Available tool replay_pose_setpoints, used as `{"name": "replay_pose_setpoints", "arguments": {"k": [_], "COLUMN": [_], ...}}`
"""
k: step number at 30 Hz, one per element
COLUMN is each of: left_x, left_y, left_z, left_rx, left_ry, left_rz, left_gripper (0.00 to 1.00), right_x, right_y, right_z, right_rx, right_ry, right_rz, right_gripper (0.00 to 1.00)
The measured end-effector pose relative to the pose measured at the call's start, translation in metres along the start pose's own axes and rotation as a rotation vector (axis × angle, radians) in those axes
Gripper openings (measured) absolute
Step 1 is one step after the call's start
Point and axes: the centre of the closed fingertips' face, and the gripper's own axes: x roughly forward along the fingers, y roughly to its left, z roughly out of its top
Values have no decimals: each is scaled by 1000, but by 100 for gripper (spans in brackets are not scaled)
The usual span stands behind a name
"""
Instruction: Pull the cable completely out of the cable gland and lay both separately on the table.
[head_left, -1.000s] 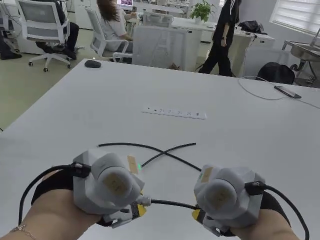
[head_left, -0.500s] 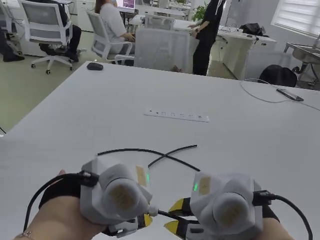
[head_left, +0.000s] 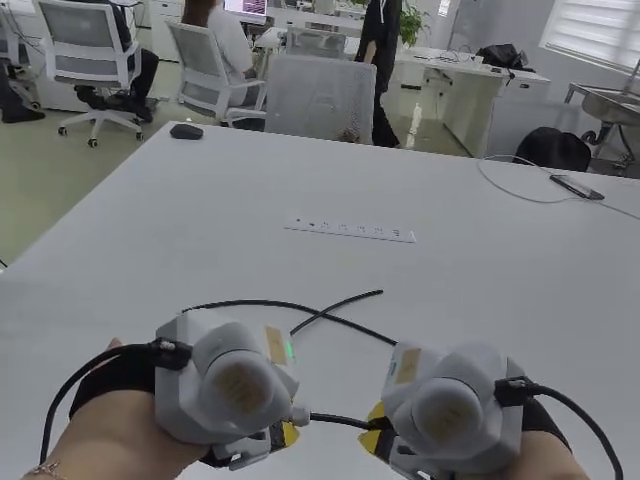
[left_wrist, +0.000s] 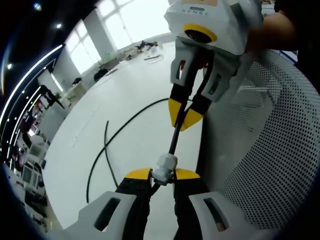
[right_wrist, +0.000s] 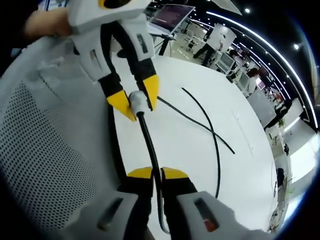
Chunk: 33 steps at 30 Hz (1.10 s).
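Gland (left_wrist: 164, 166) sits pinched between the yellow tips of the left hand-held gripper (left_wrist: 162, 174) at the bottom centre of the left gripper view. The cable (left_wrist: 175, 137) leaves it straight up the frame into the right hand-held gripper (left_wrist: 183, 117), whose tips are closed on the black sheath just beyond.

In the head view this taut stretch runs left to right along the lower edge, with the gland at its left end and both grippers held near each other above the worktop (head_left: 300, 180). The gland's long axis lies in line with the cable, and its open mouth points toward the right hand-held gripper.

The cable is not yet out. I judge that the pull must follow that same line, with the right hand-held gripper drawing off toward the lower right of the head view while the left one holds the gland fast. A sideways tug would likely bind the cable in the bore.

Two black strands cross on the worktop at mid-frame, probably the cable's loose length.
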Motion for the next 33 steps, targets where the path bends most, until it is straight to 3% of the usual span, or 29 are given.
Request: {"name": "replay_pose_setpoints", "arguments": {"k": [3, 7, 11, 12, 15, 18, 20, 23, 24, 25, 30, 32, 33], "left_x": [0, -1, 0, 0, 0, 0, 1, 2, 3, 3, 2, 1, 1], "left_y": [3, 5, 2, 2, 0, -3, -7, -13, -13, -13, -9, -6, -5], "left_z": [-4, -3, -6, -6, -4, 0, 2, 5, 5, 5, 5, 3, 2], "left_rx": [-16, -22, 0, 6, 11, 24, 38, 65, 67, 74, 54, 45, 42], "left_ry": [11, 6, 27, 29, 20, 7, 1, -4, -1, 1, -7, -1, 5], "left_rz": [7, 14, 11, 10, 1, -9, -21, -40, -40, -41, -26, -18, -14], "left_gripper": [17, 17, 17, 17, 17, 17, 17, 17, 17, 17, 17, 17, 17], "right_x": [-1, -2, 1, 2, 3, -1, -3, -4, -3, -2, -2, 0, 0], "right_y": [-6, -16, -8, -4, 5, 17, 23, 28, 32, 32, 23, 19, 14], "right_z": [-8, -24, -26, -22, 6, 28, 36, 38, 35, 34, 32, 27, 20], "right_rx": [37, 54, 66, 55, -9, -43, -66, -91, -122, -139, -90, -74, -67], "right_ry": [27, 100, 118, 107, -7, -111, -154, -159, -149, -144, -138, -116, -79], "right_rz": [-23, -70, -28, -12, 16, 60, 80, 102, 122, 126, 86, 71, 52], "right_gripper": [5, 6, 10, 13, 23, 23, 23, 15, 5, 4, 4, 4, 4]}}
